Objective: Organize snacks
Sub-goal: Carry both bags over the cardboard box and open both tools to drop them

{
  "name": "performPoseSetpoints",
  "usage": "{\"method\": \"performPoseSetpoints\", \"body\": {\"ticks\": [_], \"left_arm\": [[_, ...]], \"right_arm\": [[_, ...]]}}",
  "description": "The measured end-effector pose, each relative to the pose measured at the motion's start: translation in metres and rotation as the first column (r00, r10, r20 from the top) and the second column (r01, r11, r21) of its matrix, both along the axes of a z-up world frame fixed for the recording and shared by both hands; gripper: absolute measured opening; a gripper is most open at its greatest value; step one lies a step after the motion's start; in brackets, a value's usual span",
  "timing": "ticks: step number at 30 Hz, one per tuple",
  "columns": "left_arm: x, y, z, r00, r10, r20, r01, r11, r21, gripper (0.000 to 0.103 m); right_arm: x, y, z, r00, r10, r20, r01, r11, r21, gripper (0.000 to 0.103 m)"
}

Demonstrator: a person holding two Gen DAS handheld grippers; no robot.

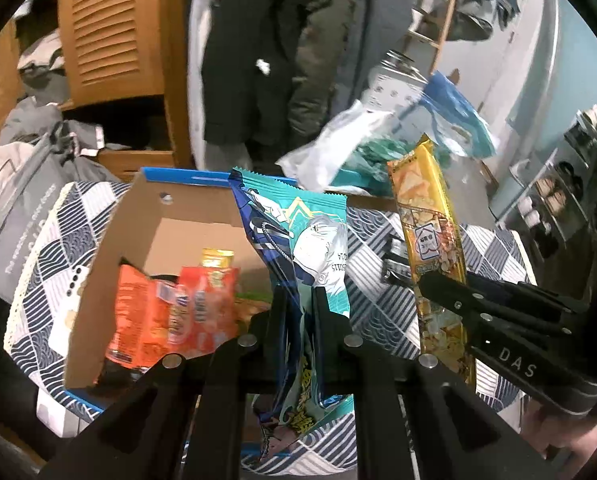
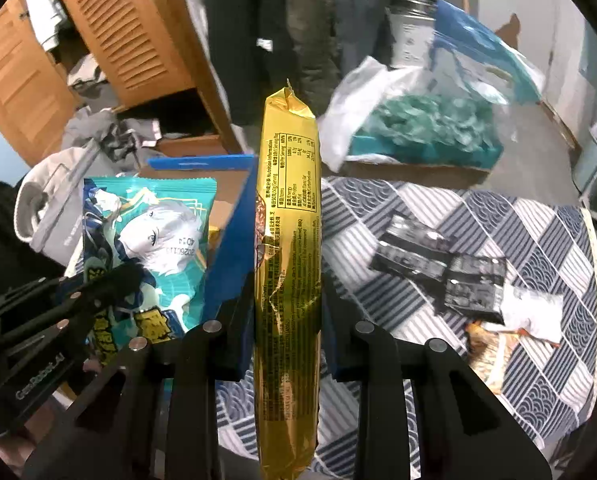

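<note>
My left gripper (image 1: 300, 300) is shut on a teal anime snack packet (image 1: 298, 232) and holds it upright above the right edge of a cardboard box (image 1: 146, 216). The box holds orange snack packets (image 1: 170, 312). My right gripper (image 2: 288, 300) is shut on a long gold snack pack (image 2: 288, 240), held upright just right of the box's blue wall (image 2: 230, 240). The gold pack also shows in the left wrist view (image 1: 430, 240), with the right gripper (image 1: 442, 280) on it. The teal packet also shows in the right wrist view (image 2: 150, 236), with the left gripper (image 2: 110, 284) on it.
The table carries a blue-and-white patterned cloth (image 2: 538, 240). Black packets (image 2: 442, 268) and a white-and-orange packet (image 2: 514, 324) lie on it to the right. A plastic bag with teal contents (image 2: 426, 128) sits at the far edge. A wooden louvred cupboard (image 1: 114, 28) stands behind.
</note>
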State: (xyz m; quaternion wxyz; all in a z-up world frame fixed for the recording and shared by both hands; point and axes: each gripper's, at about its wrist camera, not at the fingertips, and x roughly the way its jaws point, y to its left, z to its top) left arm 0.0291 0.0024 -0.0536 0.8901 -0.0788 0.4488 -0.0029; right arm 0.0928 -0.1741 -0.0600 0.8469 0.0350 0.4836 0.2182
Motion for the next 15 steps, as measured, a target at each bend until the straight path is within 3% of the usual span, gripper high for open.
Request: {"method": "performPoseSetpoints", "body": {"ticks": [15], "left_arm": [[-0.001, 0.074, -0.013, 0.992, 0.123, -0.020, -0.124, 0.992, -0.019, 0.011]], "right_arm": [[0.009, 0.087, 0.006, 0.994, 0.105, -0.017, -0.105, 0.994, 0.026, 0.027]]}}
